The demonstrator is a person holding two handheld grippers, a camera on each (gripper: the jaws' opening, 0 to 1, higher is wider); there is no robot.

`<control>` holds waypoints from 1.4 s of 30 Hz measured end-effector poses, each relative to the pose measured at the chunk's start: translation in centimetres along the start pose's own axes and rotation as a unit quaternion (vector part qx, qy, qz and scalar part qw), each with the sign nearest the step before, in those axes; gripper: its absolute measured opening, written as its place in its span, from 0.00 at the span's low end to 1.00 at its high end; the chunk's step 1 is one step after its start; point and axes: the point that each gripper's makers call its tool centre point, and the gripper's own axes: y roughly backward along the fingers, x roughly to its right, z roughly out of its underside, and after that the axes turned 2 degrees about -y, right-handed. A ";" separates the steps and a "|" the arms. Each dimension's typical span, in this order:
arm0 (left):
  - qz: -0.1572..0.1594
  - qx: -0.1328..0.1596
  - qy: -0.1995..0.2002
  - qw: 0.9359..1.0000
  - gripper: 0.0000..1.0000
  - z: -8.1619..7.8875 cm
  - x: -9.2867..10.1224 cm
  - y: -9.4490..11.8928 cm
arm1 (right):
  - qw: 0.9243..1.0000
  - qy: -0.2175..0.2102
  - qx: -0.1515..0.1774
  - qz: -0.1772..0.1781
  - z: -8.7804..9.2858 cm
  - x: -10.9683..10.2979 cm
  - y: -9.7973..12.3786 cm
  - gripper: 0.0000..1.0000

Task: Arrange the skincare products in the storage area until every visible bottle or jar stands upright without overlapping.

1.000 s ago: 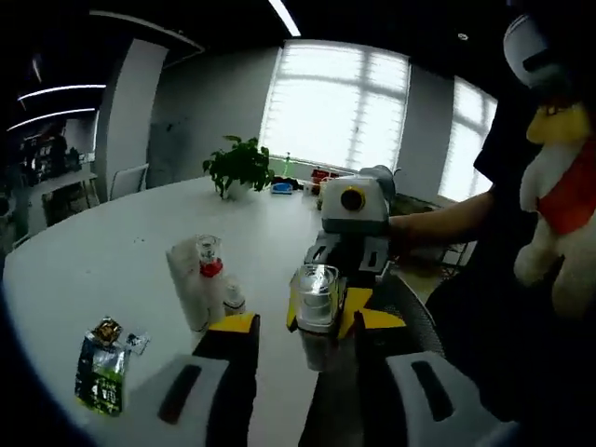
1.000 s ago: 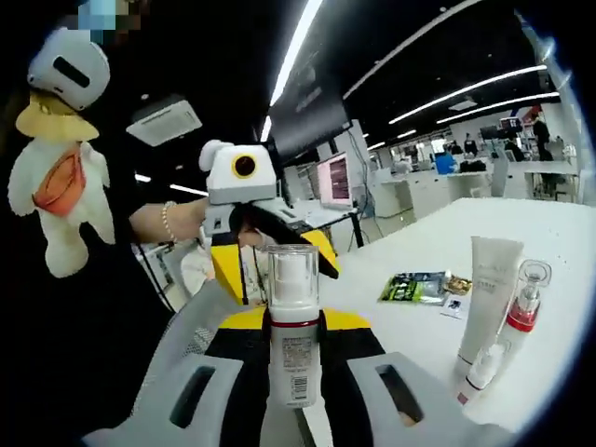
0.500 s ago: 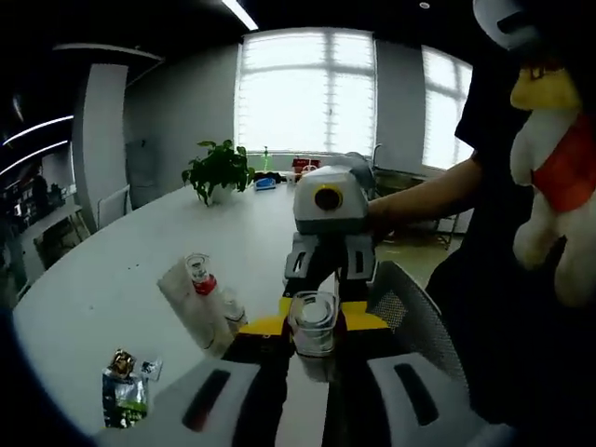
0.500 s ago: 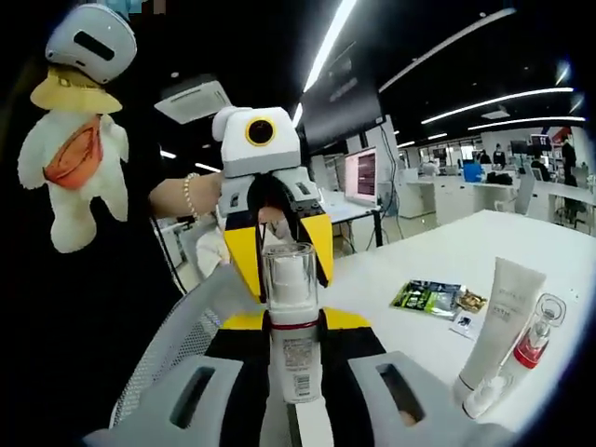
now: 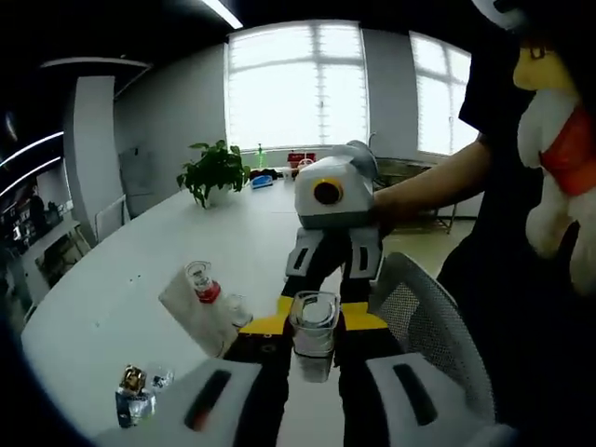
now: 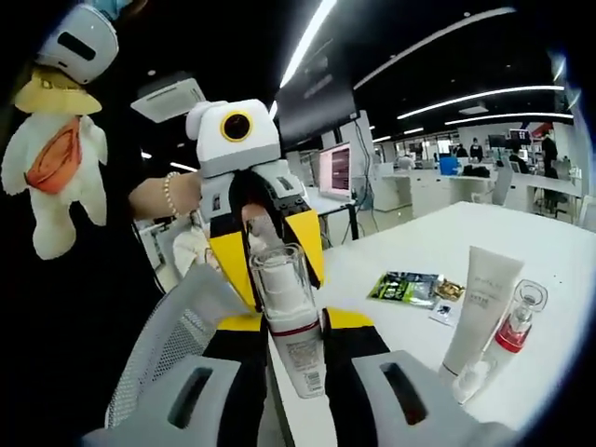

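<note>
Tilted now where it stood straight, the pump bottle (image 6: 291, 321) is pinched in the right claw (image 6: 289, 328) above the tabletop (image 6: 549, 279) edge. The left claw (image 5: 312, 326) pinches its clear cap (image 5: 315, 321). Risk: opposing pulls could twist it loose, dropping it beside the chair (image 5: 438, 321).

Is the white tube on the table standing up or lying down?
Standing. In the right gripper view the white tube rises cap-down from the table, beside the red-collared bottle.

Honestly nothing's readable here: the pump bottle (image 6: 296, 331) label and the white tube (image 6: 477, 300) print are both too blurry.
</note>
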 end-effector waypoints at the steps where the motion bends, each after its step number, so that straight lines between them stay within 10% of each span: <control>1: 0.001 0.000 -0.002 1.000 0.22 0.1 -0.1 -0.2 | 1.000 -0.010 0.001 0.007 0.1 0.1 0.0 0.24; 23: -0.007 -0.028 -0.007 1.000 0.22 4.9 -2.5 -3.9 | 0.993 -0.032 -0.038 0.106 4.0 2.3 2.3 0.64; 42: -0.020 -0.034 0.011 0.999 0.22 7.2 -6.2 -6.9 | 0.971 -0.054 -0.043 0.231 5.8 5.3 5.2 1.00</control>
